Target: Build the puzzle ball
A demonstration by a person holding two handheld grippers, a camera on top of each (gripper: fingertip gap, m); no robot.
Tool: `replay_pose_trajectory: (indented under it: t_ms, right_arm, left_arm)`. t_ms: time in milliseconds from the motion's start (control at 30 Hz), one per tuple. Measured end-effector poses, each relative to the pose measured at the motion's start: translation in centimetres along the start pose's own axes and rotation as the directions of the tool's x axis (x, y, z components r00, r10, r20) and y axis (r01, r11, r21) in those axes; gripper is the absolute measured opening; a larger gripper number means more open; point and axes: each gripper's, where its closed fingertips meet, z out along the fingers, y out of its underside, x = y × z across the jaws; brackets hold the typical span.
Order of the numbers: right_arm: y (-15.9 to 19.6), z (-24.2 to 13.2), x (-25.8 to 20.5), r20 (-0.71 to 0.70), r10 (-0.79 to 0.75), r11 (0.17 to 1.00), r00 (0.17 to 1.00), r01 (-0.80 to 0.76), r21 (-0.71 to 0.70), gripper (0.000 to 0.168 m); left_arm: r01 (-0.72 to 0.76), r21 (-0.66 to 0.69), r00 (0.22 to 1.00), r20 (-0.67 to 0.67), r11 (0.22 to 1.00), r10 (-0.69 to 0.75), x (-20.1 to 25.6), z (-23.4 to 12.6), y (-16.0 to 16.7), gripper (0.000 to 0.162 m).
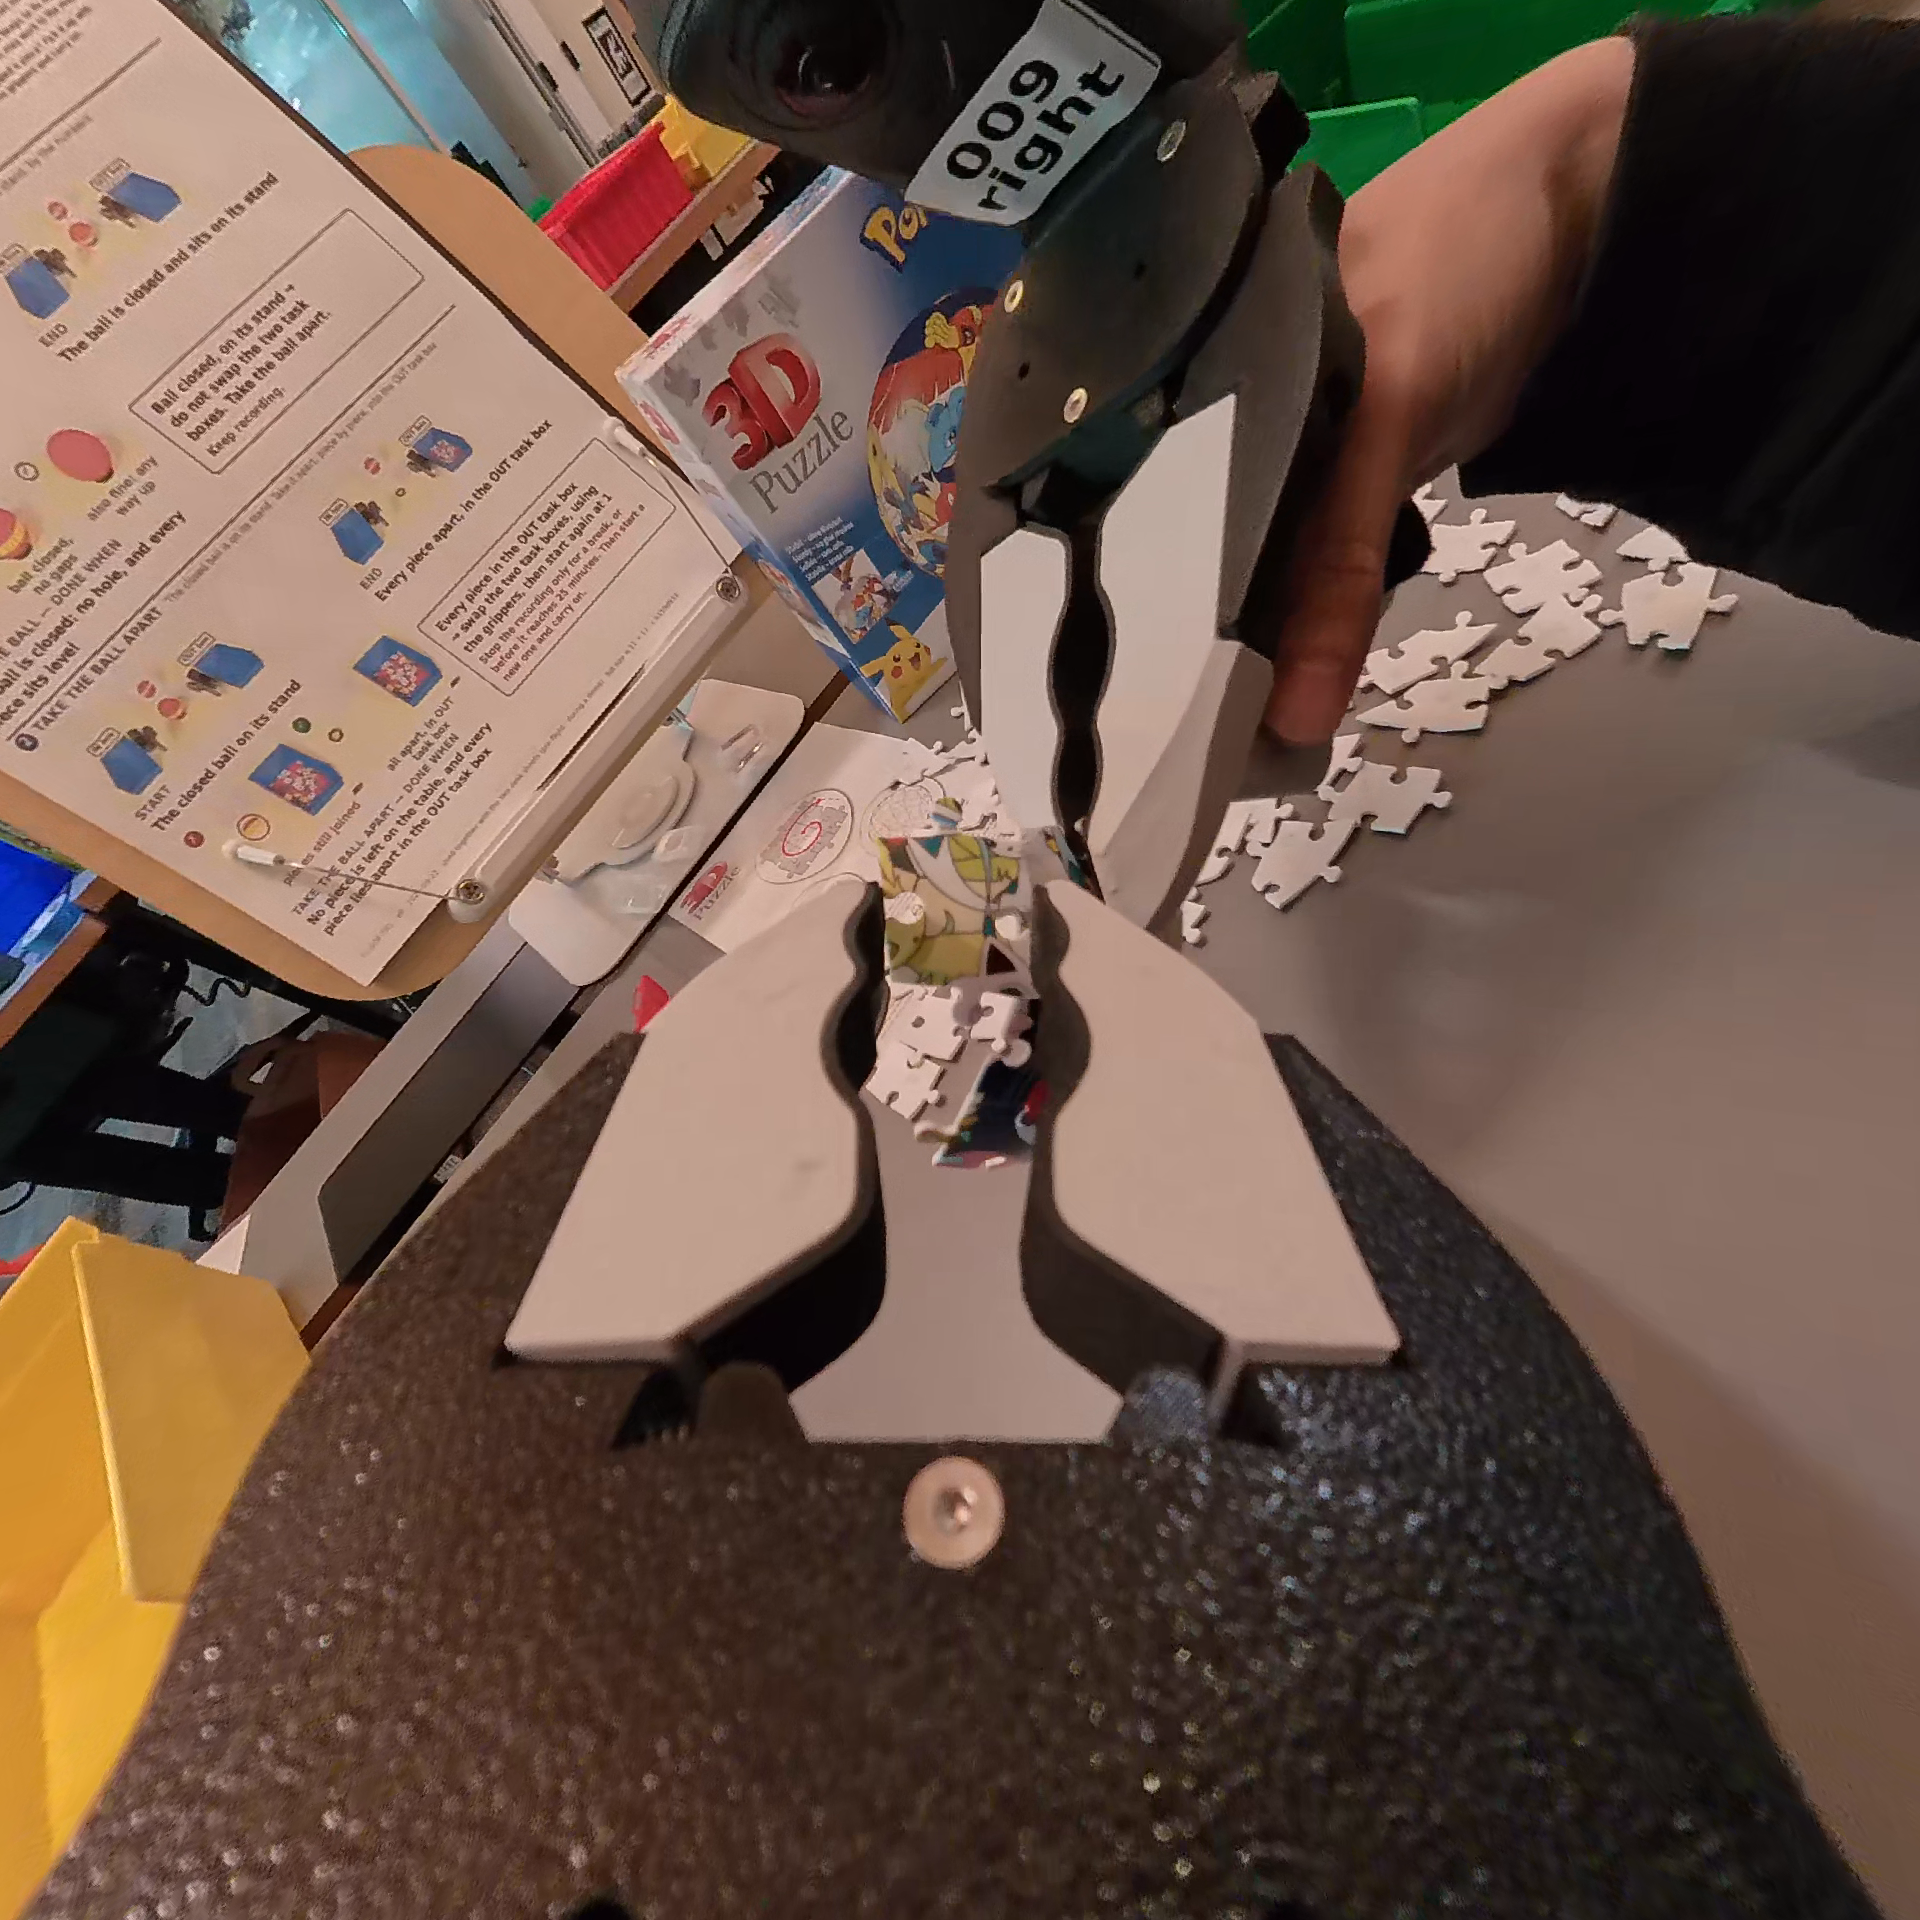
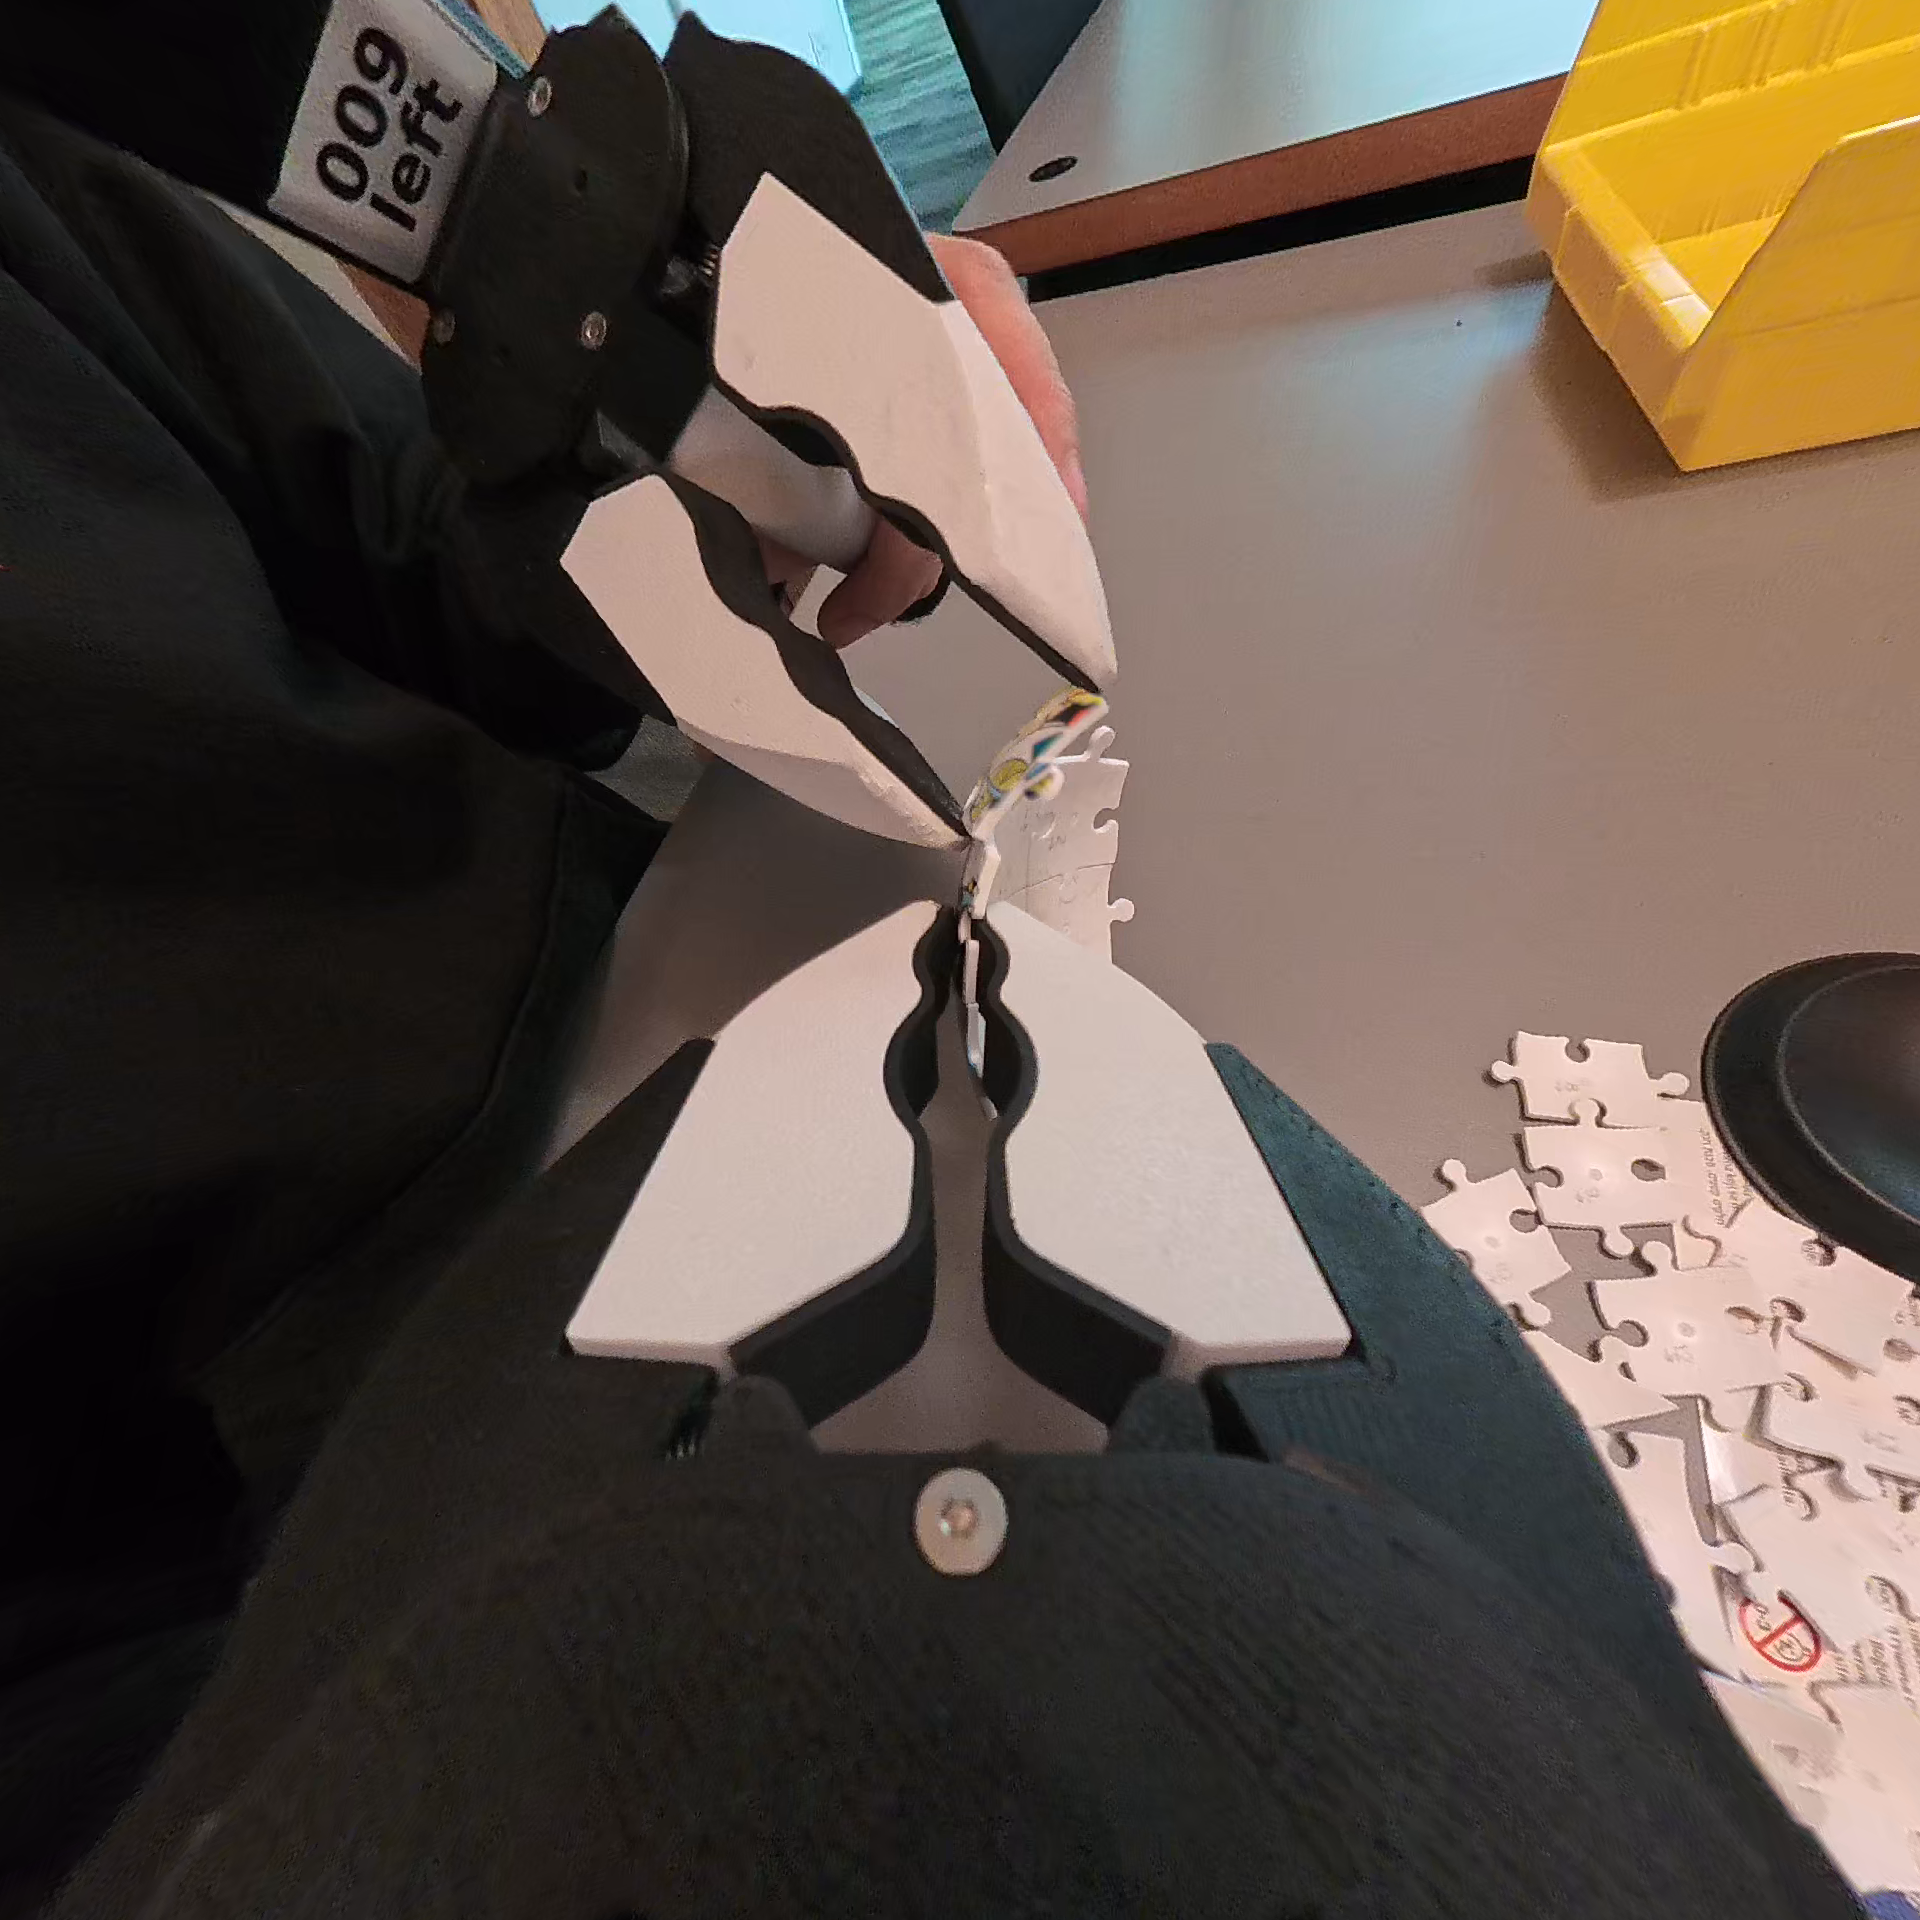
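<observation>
Both tongs meet over the grey table [image 2: 1455,582], working on one small cluster of joined puzzle pieces [image 1: 961,914]. Right tongs [image 2: 968,920] are clamped on that cluster, gripping it edge-on at their very tips, so the strip of pieces stands upright above the tabletop. Left tongs [image 1: 956,914] stand apart, with the printed face of the cluster showing in the gap between their fingers; in the right wrist view their tips straddle the upper, colourful end of the cluster, the lower tip touching or almost touching it.

Loose puzzle pieces [image 1: 1475,644] lie white side up in a scatter on the table behind the right tongs, and more [image 2: 1704,1299] lie beside a black round stand [image 2: 1829,1091]. A printed sheet [image 1: 810,831] sits under some of them. The puzzle box [image 1: 810,436] stands upright at the back of the table, next to an instruction board [image 1: 260,499] propped at a slant. A yellow bin [image 2: 1756,239] rests at the table's far side.
</observation>
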Motion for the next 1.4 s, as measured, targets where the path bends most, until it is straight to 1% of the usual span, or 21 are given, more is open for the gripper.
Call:
replay_pose_trajectory:
  t_ms: [300, 500, 567, 633, 700, 800, 867, 933, 1000, 1067, 1133, 1200, 1300, 1400]
  right_arm:
    - [0.1, 0.1, 0.0, -0.027, -0.097, 0.995, 0.995, 0.096, -0.017, 0.003]
    - [-0.3, 0.1, -0.6, -0.027, -0.188, 0.982, 0.982, 0.189, 0.010, 0.003]
    - [-0.2, 0.2, -0.7, -0.018, -0.202, 0.979, 0.979, 0.203, 0.005, 0.003]
    - [0.3, 0.2, -0.4, -0.030, -0.188, 0.982, 0.982, 0.187, -0.021, 0.003]
    - [1.1, 0.0, 0.0, -0.035, -0.160, 0.986, 0.986, 0.158, -0.060, 0.003]
    - [2.9, -0.9, -0.7, 0.019, -0.134, 0.982, 0.991, 0.135, -0.128, 0.003]
    - [4.1, -1.3, -2.0, 0.087, -0.144, 0.972, 0.986, 0.157, -0.172, 0.003]
    - [4.9, -1.8, -3.0, 0.130, -0.155, 0.960, 0.979, 0.180, -0.215, 0.003]
    - [5.2, -2.6, -3.2, 0.122, -0.138, 0.957, 0.983, 0.164, -0.238, 0.003]
    - [5.7, -3.9, -3.4, 0.103, -0.100, 0.960, 0.990, 0.123, -0.251, 0.003]
    - [6.1, -5.4, -3.1, 0.047, -0.082, 0.963, 0.996, 0.091, -0.253, 0.003]
    - [6.1, -7.0, -2.6, -0.033, -0.075, 0.972, 0.997, 0.066, -0.227, 0.003]
    - [5.8, -8.9, -2.0, -0.115, -0.079, 0.983, 0.990, 0.058, -0.173, 0.003]
    - [6.3, -9.6, -1.9, -0.123, -0.070, 0.985, 0.990, 0.050, -0.162, 0.003]
  left_arm:
    - [0.017, 0.014, 0.999, -0.049, 1.000, -0.017, 0.2, -0.1, -0.1, 0.025]
    - [0.054, 0.014, 0.989, -0.136, 0.998, -0.051, 1.0, -0.4, 0.1, 0.026]
    - [0.077, 0.029, 0.982, -0.176, 0.997, -0.071, 1.5, -0.5, 0.0, 0.022]
    - [0.098, 0.035, 0.976, -0.196, 0.995, -0.089, 1.6, -0.6, 0.1, 0.018]
    - [0.126, 0.050, 0.973, -0.199, 0.991, -0.113, 1.3, -0.9, 0.0, 0.020]
    - [0.186, 0.063, 0.966, -0.191, 0.981, -0.171, 0.2, -1.6, 0.2, 0.024]
    - [0.229, 0.045, 0.964, -0.153, 0.972, -0.220, -1.4, -2.0, 1.0, 0.024]
    - [0.270, -0.031, 0.955, -0.117, 0.962, -0.272, -2.7, -1.8, 3.0, 0.024]
    - [0.281, -0.134, 0.946, -0.129, 0.950, -0.298, -2.8, -0.8, 5.7, 0.025]
    - [0.278, -0.225, 0.934, -0.164, 0.934, -0.318, -2.1, 0.7, 7.9, 0.027]
    - [0.246, -0.266, 0.932, -0.199, 0.932, -0.303, -1.2, 2.7, 8.9, 0.032]
    - [0.184, -0.258, 0.946, -0.214, 0.949, -0.242, -1.0, 5.3, 8.6, 0.030]
    - [0.082, -0.255, 0.972, -0.191, 0.963, -0.134, -2.5, 10.0, 7.7, 0.030]
    - [-0.002, -0.269, 0.940, -0.330, 0.963, -0.090, -2.5, 15.0, 6.9, 0.041]
